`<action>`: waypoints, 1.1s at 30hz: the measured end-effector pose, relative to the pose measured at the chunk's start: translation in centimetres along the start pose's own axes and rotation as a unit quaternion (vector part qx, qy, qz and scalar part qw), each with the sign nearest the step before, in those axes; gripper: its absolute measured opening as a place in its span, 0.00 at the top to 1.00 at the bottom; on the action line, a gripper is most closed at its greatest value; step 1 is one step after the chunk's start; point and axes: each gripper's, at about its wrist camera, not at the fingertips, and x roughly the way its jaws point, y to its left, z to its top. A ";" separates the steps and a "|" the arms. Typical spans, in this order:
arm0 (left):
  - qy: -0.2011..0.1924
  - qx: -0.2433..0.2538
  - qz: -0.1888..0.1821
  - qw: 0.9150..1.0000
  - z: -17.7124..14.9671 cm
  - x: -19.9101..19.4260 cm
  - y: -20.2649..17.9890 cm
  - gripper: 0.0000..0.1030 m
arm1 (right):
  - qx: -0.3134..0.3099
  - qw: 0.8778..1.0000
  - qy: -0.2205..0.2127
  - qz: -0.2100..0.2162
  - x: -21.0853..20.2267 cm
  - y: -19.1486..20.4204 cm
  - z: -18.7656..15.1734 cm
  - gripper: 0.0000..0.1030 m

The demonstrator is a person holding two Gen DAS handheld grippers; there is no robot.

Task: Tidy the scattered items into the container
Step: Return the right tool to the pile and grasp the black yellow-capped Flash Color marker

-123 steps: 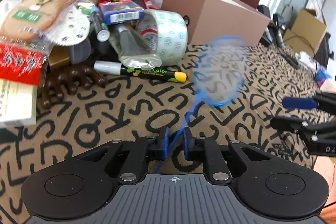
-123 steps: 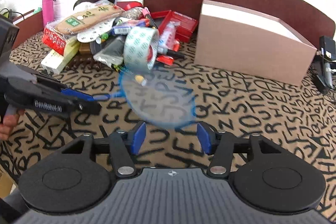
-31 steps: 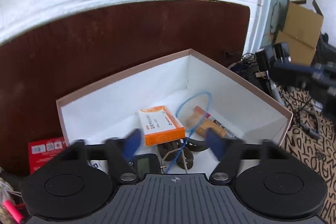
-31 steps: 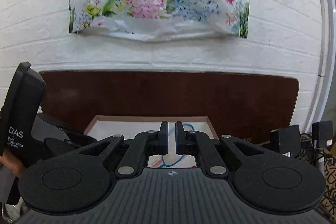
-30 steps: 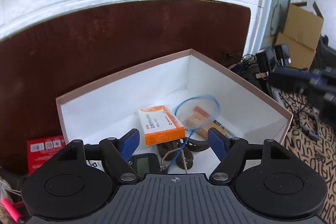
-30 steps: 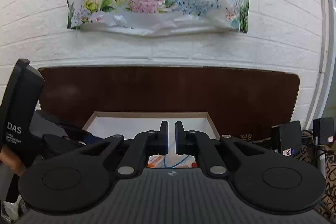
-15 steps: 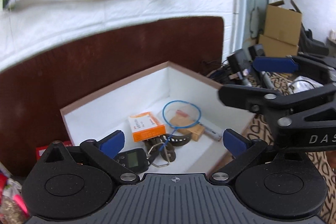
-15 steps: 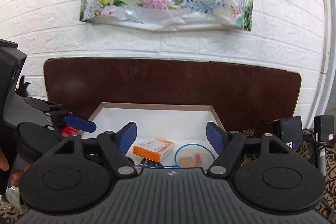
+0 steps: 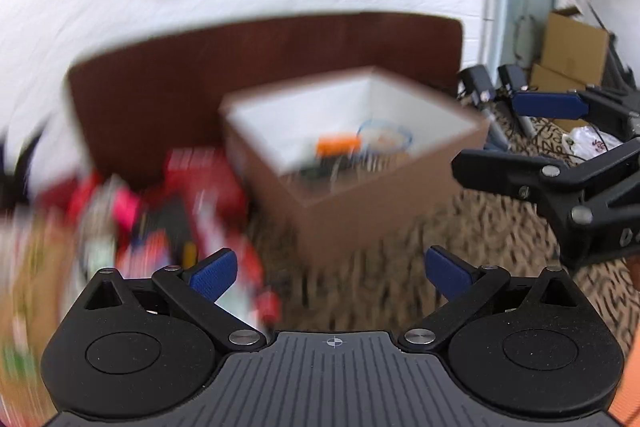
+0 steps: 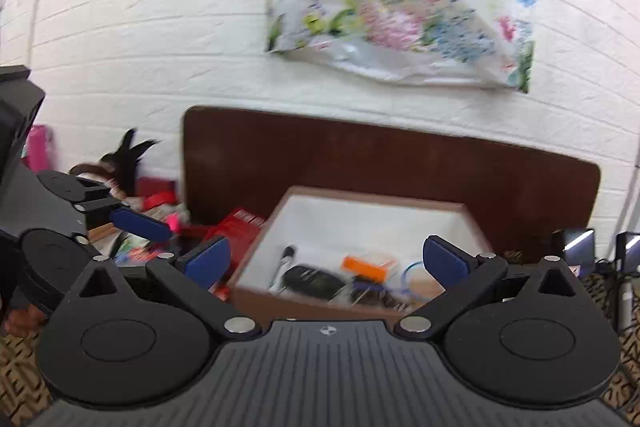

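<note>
Both grippers hang released over the patterned worktop [image 9: 460, 227]: left gripper [image 9: 332, 271] with jaws wide and empty, right gripper [image 10: 324, 261] with jaws opening and empty. The blue net [image 10: 416, 277] lies inside the open box [image 10: 360, 215] at 12 o'clock, beside an orange carton [image 10: 366, 267]; the scattered pile [image 9: 160, 211] sits at 9 o'clock
</note>
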 end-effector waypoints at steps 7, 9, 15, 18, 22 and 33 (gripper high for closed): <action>0.070 -0.185 0.028 0.980 -11.5 -3.1 5.4 0.00 | 0.028 0.995 0.076 0.059 -0.9 6.6 -7.6 0.01; 0.073 -0.218 0.038 0.973 -13.0 -4.0 6.9 0.00 | 0.053 0.991 0.102 0.071 -0.6 7.9 -9.4 0.01; 0.030 -0.231 0.063 0.970 -13.5 -6.6 9.1 0.00 | 0.088 0.983 0.132 0.089 -0.4 10.6 -10.3 0.01; 0.014 -0.237 0.058 0.970 -13.3 -7.1 9.5 0.00 | 0.072 0.987 0.118 0.083 -0.6 11.2 -9.1 0.01; 0.013 -0.244 0.063 0.968 -14.2 -7.1 10.3 0.00 | 0.058 0.987 0.121 0.087 -0.2 12.3 -9.0 0.01; 0.024 -0.260 0.037 0.965 -13.9 -4.1 13.0 0.09 | 0.013 0.981 0.168 0.096 4.0 14.9 -10.6 0.07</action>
